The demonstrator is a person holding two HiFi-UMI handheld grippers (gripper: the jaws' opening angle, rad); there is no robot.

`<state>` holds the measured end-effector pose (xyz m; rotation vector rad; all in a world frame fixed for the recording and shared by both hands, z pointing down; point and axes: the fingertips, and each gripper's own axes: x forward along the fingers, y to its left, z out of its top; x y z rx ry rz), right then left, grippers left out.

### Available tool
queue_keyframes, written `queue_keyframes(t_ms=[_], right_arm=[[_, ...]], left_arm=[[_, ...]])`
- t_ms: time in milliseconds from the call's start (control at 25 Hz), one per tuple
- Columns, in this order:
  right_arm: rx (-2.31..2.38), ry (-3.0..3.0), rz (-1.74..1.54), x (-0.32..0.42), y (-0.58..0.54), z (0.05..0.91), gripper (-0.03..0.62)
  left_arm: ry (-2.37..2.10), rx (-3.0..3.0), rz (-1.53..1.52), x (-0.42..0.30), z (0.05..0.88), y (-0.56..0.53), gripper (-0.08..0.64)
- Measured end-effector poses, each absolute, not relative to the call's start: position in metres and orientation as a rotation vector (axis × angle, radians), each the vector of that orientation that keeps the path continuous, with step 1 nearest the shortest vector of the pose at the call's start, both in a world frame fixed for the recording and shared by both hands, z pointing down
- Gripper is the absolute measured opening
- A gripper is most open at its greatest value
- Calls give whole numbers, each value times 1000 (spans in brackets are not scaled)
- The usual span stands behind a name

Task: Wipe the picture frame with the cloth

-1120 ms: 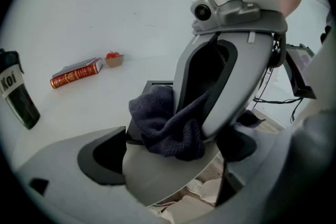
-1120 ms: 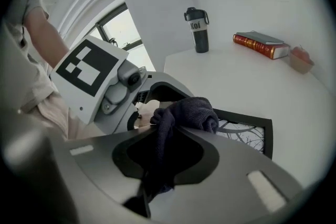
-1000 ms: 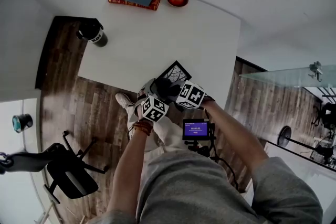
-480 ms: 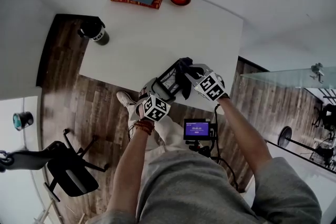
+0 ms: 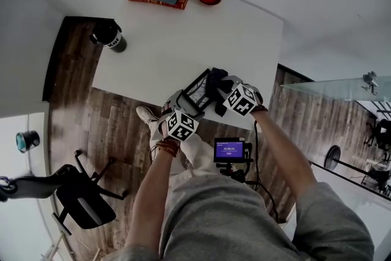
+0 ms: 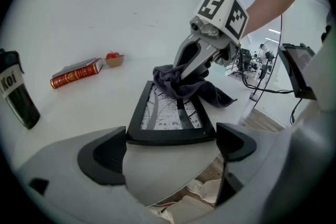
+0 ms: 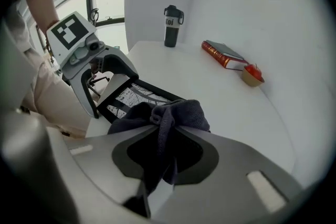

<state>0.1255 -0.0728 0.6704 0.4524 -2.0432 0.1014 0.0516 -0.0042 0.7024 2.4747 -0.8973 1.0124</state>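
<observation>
At the near edge of the white table (image 5: pixel 183 40), the picture frame (image 6: pixel 168 113) is clamped by its near side between the widely spread jaws of the left gripper (image 6: pixel 171 147), its far end hidden under the dark cloth (image 7: pixel 176 113). That cloth is pinched in a bunch by the nearly closed right gripper (image 7: pixel 167 153), whose jaw tips are buried in the folds.

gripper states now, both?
Left gripper: closed on the picture frame.
Right gripper: closed on the cloth.
</observation>
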Motion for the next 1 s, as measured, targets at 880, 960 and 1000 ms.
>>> queue_keyframes(t_ms=[880, 960, 1000], right_arm=[[278, -2130, 383, 56, 9, 676, 78], [283, -2134, 401, 51, 11, 677, 78], [290, -2138, 409, 49, 11, 677, 78]], left_arm=[[-900, 2473, 1012, 50, 703, -3, 541], [-902, 2476, 1013, 50, 703, -3, 541], [-902, 2477, 1013, 50, 703, -3, 541]])
